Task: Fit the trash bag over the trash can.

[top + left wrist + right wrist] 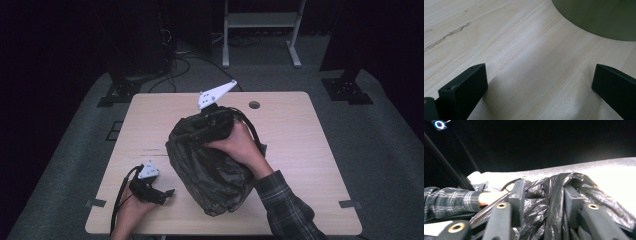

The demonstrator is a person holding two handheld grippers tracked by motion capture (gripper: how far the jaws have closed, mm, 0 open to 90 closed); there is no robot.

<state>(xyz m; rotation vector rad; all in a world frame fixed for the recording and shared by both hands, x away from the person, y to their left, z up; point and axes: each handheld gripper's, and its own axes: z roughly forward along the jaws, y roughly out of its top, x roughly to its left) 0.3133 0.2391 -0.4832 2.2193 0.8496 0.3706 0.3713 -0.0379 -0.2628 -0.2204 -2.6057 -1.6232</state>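
The right gripper [212,117] pinches the top of the black bag [210,165]; the left gripper [167,194], jaws spread, rests on the table [300,140] beside it.

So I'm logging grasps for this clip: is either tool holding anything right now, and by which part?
The right tool is shut on the black bin bag, pinching bunched plastic at its far top end. The left tool is open over the table, holding nothing.
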